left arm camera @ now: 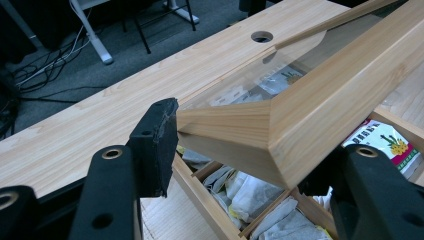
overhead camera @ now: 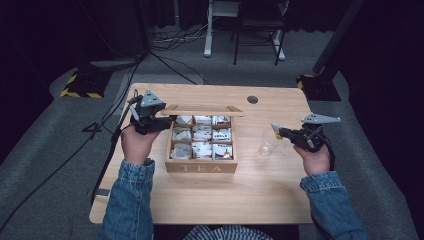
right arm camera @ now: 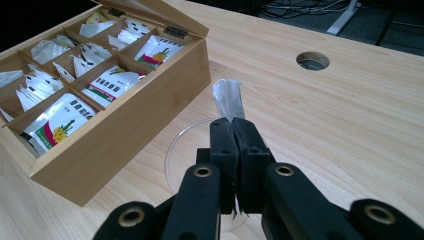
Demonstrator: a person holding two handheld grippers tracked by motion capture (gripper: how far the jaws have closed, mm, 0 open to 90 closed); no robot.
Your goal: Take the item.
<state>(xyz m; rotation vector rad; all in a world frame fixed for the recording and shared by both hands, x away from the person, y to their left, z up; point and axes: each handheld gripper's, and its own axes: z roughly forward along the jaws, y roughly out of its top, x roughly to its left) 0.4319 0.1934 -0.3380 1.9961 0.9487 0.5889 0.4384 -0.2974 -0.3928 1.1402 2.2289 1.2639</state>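
Note:
A wooden tea box [overhead camera: 201, 167] marked TEA stands mid-table, its compartments full of tea sachets [overhead camera: 202, 135]. Its glass-paned lid [overhead camera: 202, 110] is raised. My left gripper [overhead camera: 167, 119] is shut on the lid's left front corner; in the left gripper view the lid frame [left arm camera: 325, 95] sits between the jaws of that gripper [left arm camera: 255, 145]. Right of the box, my right gripper [overhead camera: 281, 131] is shut on a small silvery sachet [right arm camera: 228, 100], held just above a clear glass [overhead camera: 267, 142]. The right gripper view shows my right gripper [right arm camera: 234, 125] over the glass rim [right arm camera: 175, 150].
A round cable hole [overhead camera: 252, 99] lies in the table behind the glass. Bare wood spreads in front of the box [right arm camera: 125, 120] and to the far right. Cables, chair legs and dark stands are on the floor beyond the table.

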